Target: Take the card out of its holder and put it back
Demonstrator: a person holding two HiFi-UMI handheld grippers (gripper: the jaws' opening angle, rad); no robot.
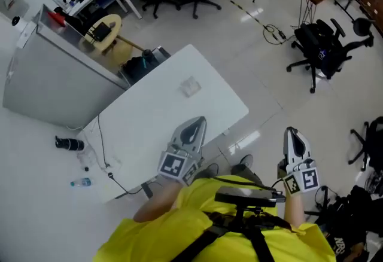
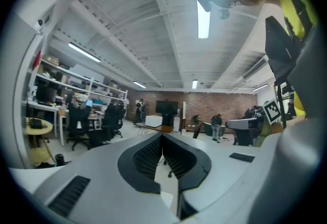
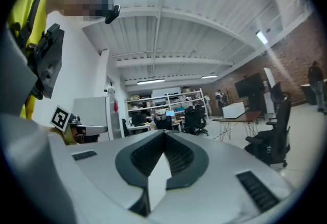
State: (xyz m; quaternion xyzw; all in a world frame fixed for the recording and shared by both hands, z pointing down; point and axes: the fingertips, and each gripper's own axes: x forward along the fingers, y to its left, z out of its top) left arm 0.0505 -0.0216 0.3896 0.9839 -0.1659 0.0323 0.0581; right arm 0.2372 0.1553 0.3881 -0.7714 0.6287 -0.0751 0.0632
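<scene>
A small pale card holder [image 1: 190,85] lies flat on the white table [image 1: 227,102], toward its far end; whether a card sits in it is too small to tell. My left gripper [image 1: 199,121] hovers over the table's near edge, well short of the holder, jaws shut with nothing between them. In the left gripper view the left gripper [image 2: 162,135] points out level across the room. My right gripper [image 1: 291,131] is off the table's right side, above the floor, and is also shut. The right gripper [image 3: 164,133] looks out at shelves and chairs.
A grey cabinet [image 1: 54,81] stands left of the table. A cable [image 1: 103,147] runs along the table's left edge. A bottle [image 1: 79,182] and a black object [image 1: 69,144] lie on the floor. A black office chair [image 1: 323,45] stands at the right.
</scene>
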